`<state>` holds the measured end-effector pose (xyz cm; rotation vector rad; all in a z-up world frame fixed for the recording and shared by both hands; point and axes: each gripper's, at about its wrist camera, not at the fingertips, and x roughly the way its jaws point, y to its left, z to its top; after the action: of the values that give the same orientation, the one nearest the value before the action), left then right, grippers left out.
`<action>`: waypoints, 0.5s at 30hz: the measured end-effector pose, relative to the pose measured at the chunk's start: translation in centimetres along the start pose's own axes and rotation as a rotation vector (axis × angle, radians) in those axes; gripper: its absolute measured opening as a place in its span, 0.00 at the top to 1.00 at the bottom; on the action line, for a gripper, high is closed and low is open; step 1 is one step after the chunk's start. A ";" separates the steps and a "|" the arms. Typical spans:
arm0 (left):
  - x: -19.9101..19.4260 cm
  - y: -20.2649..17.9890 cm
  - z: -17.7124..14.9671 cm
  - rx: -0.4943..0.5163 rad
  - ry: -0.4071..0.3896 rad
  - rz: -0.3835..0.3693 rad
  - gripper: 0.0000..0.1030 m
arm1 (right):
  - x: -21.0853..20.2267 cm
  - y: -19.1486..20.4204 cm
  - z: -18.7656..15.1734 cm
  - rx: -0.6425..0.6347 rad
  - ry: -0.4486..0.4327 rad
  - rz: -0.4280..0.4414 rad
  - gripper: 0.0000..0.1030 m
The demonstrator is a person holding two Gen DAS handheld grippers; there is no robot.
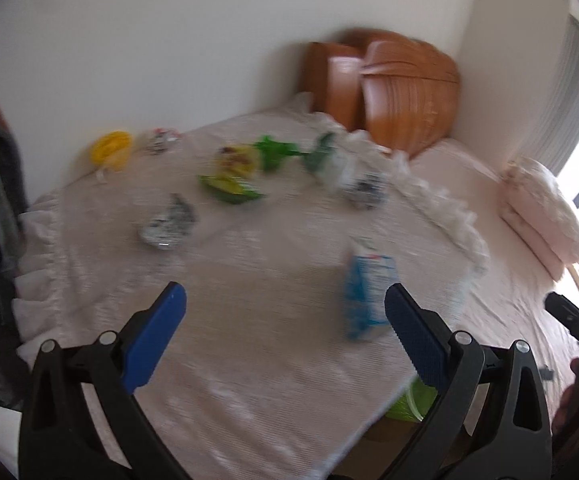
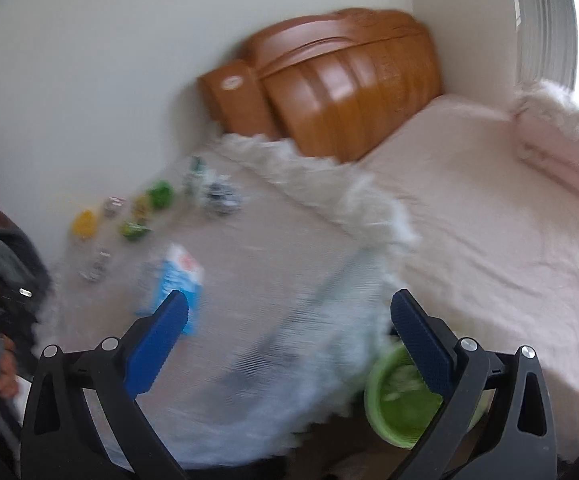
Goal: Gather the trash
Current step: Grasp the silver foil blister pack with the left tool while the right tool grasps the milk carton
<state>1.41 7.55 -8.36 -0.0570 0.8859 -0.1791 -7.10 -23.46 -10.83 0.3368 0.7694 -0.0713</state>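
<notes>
- Left gripper (image 1: 285,312) is spread wide over the bed (image 1: 469,200), gripping nothing.
- Right gripper (image 2: 289,320) is also spread and empty.
- Blue carton (image 1: 365,292) lies on the bedspread (image 1: 249,340); wrappers (image 1: 229,176) are scattered beyond.
- Green bin (image 2: 397,408) sits below the bed edge.

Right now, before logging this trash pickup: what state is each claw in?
Left claw: open, holding nothing.
Right claw: open, holding nothing.

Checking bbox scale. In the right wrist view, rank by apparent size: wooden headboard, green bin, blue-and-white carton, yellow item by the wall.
1. Brown wooden headboard, largest.
2. Round green plastic bin, partly hidden by the jaws and much nearer the camera.
3. Blue-and-white paper carton.
4. Small yellow item, smallest, blurred and farther away.
</notes>
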 end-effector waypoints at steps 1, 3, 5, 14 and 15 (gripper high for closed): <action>0.3 0.8 0.2 -0.010 0.002 0.014 0.07 | 0.9 1.2 0.2 -0.005 0.009 0.004 0.02; 1.4 2.8 0.7 -0.036 0.006 0.040 0.07 | 2.0 2.9 0.3 -0.021 0.018 0.007 0.02; 2.9 4.9 1.3 -0.068 0.022 0.069 0.07 | 3.5 4.9 0.5 -0.038 0.030 -0.017 0.02; 12.7 10.7 3.8 -0.265 0.148 0.136 0.07 | 9.7 11.9 0.4 -0.091 0.075 -0.149 0.02; 13.7 11.1 4.0 -0.287 0.161 0.149 0.07 | 10.3 12.4 0.3 -0.092 0.084 -0.159 0.02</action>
<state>14.47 15.95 -17.63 -0.2452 1.0675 0.0852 2.77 -11.24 -14.43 0.1919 0.8792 -0.1719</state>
